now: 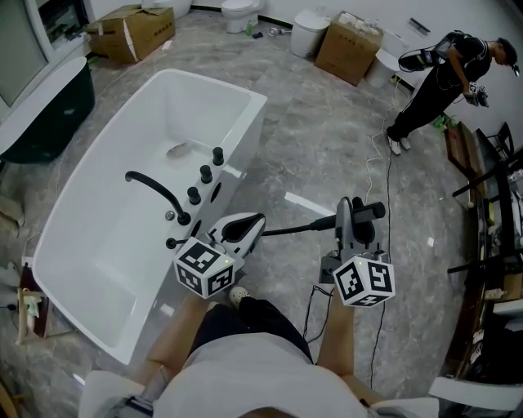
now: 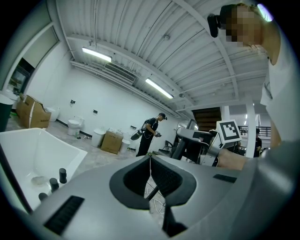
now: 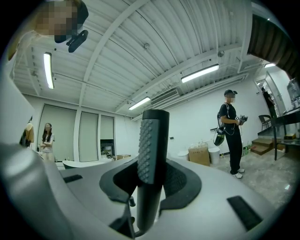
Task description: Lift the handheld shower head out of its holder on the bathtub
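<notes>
Shower head (image 3: 151,140): slim black wand, nubbed face, clamped in right tongs (image 3: 151,177); left tongs (image 2: 150,159) apparently closed, empty.

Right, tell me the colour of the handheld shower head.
The shower head is black; the right gripper view shows it best.

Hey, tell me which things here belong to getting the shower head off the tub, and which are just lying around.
Job: handheld shower head, clamped in the right gripper; its hose; white bathtub; left gripper, empty.
Lying about: cardboard box; toilet; dark tub; standing person.
</notes>
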